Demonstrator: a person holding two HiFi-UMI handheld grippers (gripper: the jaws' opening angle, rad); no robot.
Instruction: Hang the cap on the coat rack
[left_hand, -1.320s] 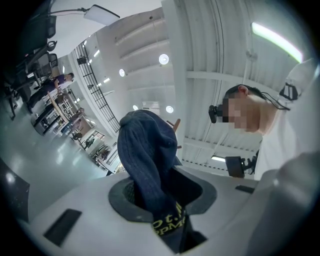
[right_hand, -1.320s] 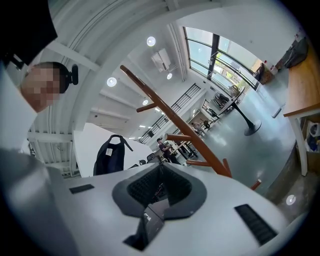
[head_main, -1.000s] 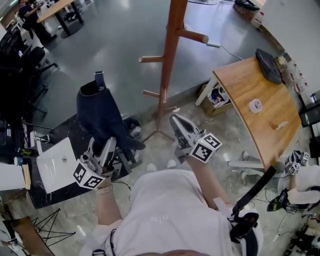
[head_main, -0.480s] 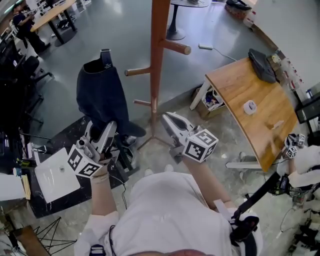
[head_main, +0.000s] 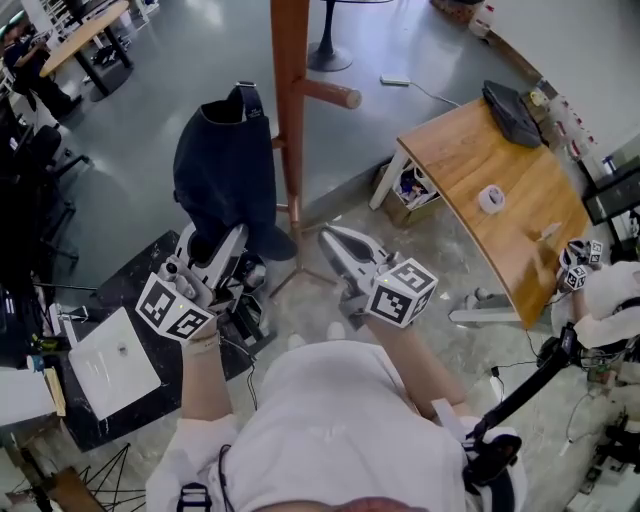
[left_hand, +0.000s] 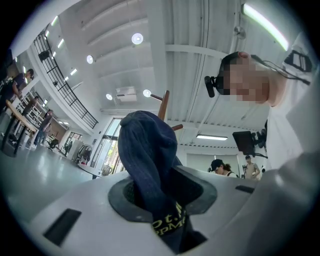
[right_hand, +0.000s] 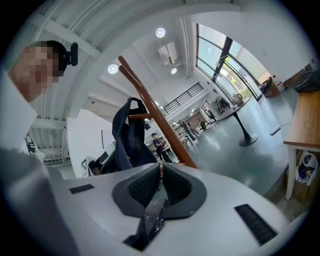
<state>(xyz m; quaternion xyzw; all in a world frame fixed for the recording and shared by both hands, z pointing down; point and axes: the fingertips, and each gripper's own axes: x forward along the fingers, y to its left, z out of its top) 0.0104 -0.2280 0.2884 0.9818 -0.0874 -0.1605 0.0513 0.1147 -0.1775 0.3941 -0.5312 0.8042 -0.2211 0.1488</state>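
Observation:
A dark navy cap stands up from my left gripper, which is shut on its lower edge. In the left gripper view the cap fills the space between the jaws, yellow print near the pinch. The wooden coat rack rises just right of the cap, one peg pointing right. The cap's strap loop sits close to the pole. My right gripper is shut with nothing in it, low beside the rack's base. In the right gripper view the cap hangs left of the slanting pole.
A curved wooden table stands at the right with a tape roll and a dark bag. A box of items sits under its left end. A black bench with white sheets is at the lower left. People stand far off.
My left gripper has lifted the cap and carried it right, closer to the rack's pole. The right gripper has stayed low near the base, still shut.

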